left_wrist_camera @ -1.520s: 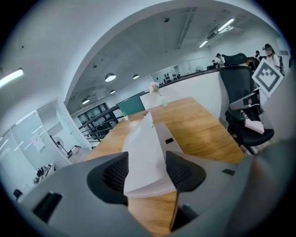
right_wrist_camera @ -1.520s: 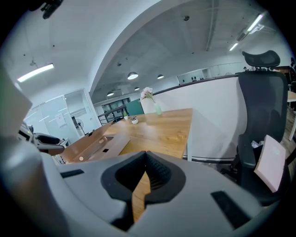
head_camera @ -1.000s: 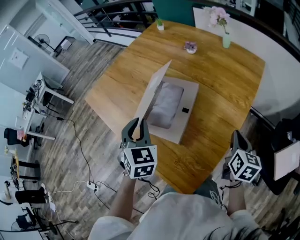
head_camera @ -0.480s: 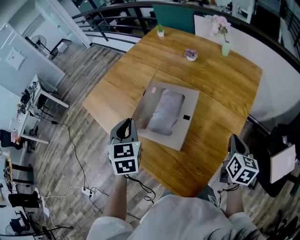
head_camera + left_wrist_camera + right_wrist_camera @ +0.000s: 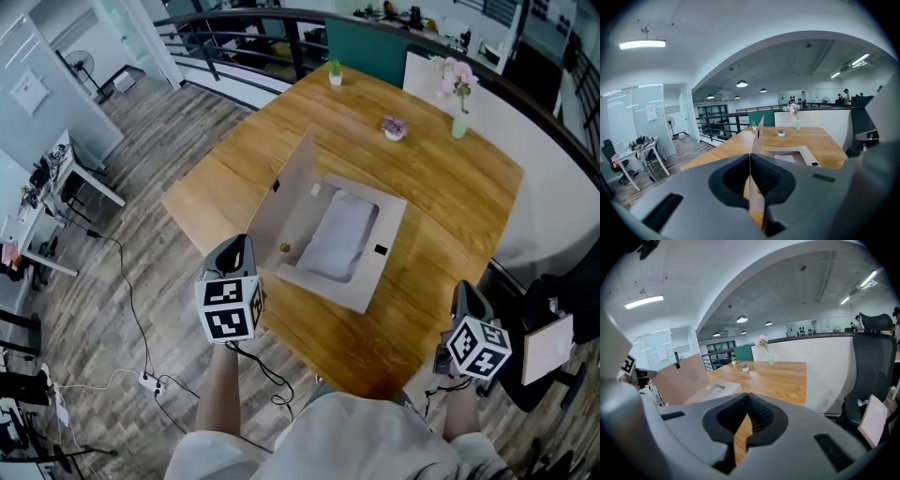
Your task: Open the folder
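The folder (image 5: 382,268) is a flat grey-brown case lying on the wooden table (image 5: 450,206), with a pale grey pouch (image 5: 337,234) in its tray. Its cover (image 5: 286,202) stands raised and leans left. My left gripper (image 5: 238,246) hovers at the table's near-left edge, just beside the cover's near corner; its jaws are shut and I see nothing between them. In the left gripper view the cover (image 5: 758,133) shows edge-on beyond the left gripper (image 5: 750,157). My right gripper (image 5: 466,292) is shut and empty, off the table's near-right edge. The cover (image 5: 682,376) appears at left of the right gripper (image 5: 747,397).
At the table's far side stand a vase of pink flowers (image 5: 459,117), a small flower bowl (image 5: 395,128) and a tiny plant pot (image 5: 336,73). A black office chair (image 5: 562,328) is close at right. Cables (image 5: 141,375) lie on the floor at left.
The cover has swung over and now leans open to the left. My left gripper moved left, off the table's edge, and its jaws closed. The right gripper shifted slightly.
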`<action>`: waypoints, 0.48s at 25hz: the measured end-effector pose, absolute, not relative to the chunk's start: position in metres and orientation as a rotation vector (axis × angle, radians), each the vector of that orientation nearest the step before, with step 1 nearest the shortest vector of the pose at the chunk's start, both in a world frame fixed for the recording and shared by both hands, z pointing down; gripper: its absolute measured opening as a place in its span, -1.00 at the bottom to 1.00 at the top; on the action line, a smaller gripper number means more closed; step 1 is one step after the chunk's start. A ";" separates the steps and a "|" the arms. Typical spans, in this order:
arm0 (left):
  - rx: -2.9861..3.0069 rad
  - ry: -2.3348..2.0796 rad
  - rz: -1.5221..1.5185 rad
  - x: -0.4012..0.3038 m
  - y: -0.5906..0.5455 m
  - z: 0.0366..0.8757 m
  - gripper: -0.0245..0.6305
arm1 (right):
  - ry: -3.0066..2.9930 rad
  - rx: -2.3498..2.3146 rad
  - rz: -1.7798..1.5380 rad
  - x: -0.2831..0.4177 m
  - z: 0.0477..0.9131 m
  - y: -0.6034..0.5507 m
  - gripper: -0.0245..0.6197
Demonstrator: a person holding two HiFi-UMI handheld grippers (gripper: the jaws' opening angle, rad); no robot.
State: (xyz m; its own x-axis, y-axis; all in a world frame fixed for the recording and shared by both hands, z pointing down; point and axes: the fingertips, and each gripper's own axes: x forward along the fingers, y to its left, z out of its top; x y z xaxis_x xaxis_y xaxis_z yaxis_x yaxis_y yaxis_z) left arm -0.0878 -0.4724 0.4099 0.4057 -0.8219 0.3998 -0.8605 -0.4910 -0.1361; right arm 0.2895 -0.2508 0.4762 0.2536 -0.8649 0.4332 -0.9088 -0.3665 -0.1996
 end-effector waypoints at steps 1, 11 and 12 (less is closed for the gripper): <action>2.547 -1.537 0.636 -0.093 -0.476 0.410 -0.90 | -1.710 2.413 0.730 0.288 0.474 -0.253 -0.92; 2.338 -1.538 0.512 -0.177 -0.524 0.429 -0.90 | -1.667 2.385 0.681 0.261 0.465 -0.267 -0.92; 2.313 -1.541 0.509 -0.188 -0.528 0.433 -0.90 | -1.662 2.381 0.678 0.258 0.465 -0.267 -0.92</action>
